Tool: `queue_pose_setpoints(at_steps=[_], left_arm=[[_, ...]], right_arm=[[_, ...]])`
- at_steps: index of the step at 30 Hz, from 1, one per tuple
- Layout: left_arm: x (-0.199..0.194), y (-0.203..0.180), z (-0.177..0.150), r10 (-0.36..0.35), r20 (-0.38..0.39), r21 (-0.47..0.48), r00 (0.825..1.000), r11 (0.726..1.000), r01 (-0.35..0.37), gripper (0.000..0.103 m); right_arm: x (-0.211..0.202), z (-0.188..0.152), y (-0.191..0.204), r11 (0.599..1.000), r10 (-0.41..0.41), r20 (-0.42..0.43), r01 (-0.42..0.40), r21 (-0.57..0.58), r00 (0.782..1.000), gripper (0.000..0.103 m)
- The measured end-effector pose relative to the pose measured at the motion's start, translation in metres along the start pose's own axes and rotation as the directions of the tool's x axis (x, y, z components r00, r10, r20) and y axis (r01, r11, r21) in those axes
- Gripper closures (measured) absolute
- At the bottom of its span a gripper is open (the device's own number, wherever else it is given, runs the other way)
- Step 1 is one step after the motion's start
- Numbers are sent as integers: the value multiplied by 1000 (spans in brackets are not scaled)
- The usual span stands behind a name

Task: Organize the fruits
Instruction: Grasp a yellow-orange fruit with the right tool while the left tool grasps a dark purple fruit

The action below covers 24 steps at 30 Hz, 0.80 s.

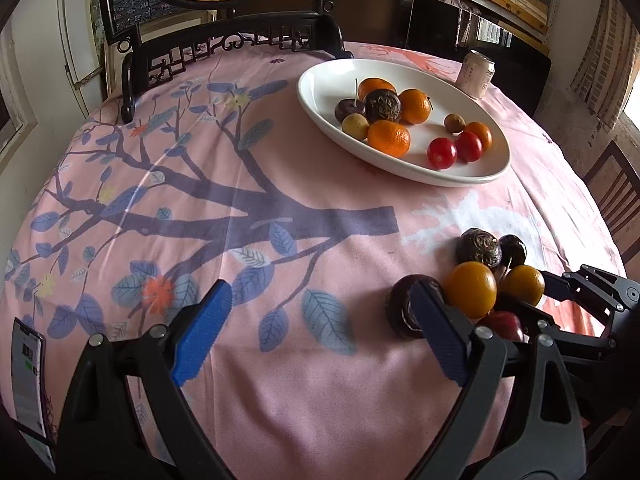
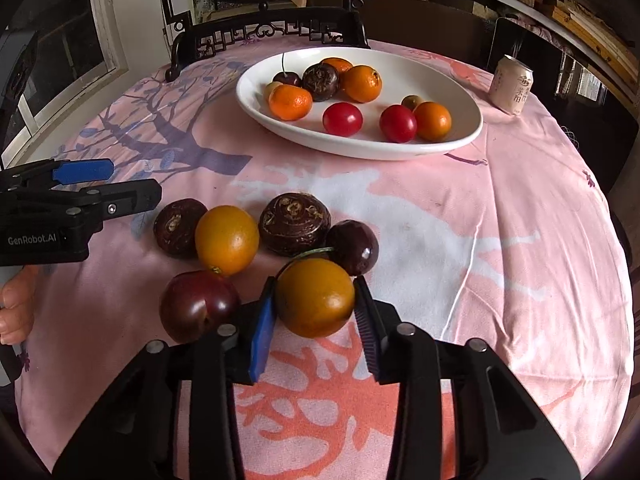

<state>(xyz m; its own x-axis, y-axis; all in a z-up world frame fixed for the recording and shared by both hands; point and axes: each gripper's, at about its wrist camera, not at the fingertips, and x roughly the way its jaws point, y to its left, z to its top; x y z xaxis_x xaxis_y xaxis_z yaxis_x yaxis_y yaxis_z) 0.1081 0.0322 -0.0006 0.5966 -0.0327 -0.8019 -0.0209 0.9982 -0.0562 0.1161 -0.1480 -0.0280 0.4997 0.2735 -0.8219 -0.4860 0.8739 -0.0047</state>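
The right gripper (image 2: 316,312) is pinching the orange fruit (image 2: 314,298) between its pads, presumably for carrying to the plate (image 2: 460,136) ahead; the left gripper (image 1: 316,332) is waiting wide, holding nothing.

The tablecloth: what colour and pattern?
Pink tablecloth with purple branches and blue leaves; left wrist view.

On the counter (image 2: 520,240) a plate (image 2: 460,136) sits toward the far side with a can (image 2: 512,86) to its right and a chair (image 2: 272,30) behind it. Nearer, a cluster of loose fruit (image 2: 294,224) lies on the cloth. The right claw (image 2: 316,316) brackets the nearest fruit (image 2: 314,298) of the cluster, with the left claw (image 1: 320,336) to the cluster's left.
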Motion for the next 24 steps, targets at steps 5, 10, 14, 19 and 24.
queue_pose_setpoints(at_steps=[5, 10, 14, 19, 24], left_arm=[[1, -6, -3, -4, -9, 30, 1000, 1000, 4, 11], [-1, -15, -7, -27, -9, 75, 1000, 997, 27, 11], [5, -20, -10, -17, -27, 98, 999, 995, 20, 11], [5, -22, -11, -26, -31, 105, 999, 994, 29, 11], [2, -28, -14, -67, -39, 134, 997, 988, 71, 11]], right_arm=[[-7, -4, -7, 999, 29, 12, -29, 40, 1000, 66], [-21, -14, -20, 994, 29, 37, -33, 100, 999, 66], [-26, -21, -29, 991, 24, 42, -29, 128, 999, 66], [-33, -25, -32, 990, 28, 58, -36, 138, 998, 66], [-39, -27, -32, 990, 36, 69, -45, 135, 997, 66]])
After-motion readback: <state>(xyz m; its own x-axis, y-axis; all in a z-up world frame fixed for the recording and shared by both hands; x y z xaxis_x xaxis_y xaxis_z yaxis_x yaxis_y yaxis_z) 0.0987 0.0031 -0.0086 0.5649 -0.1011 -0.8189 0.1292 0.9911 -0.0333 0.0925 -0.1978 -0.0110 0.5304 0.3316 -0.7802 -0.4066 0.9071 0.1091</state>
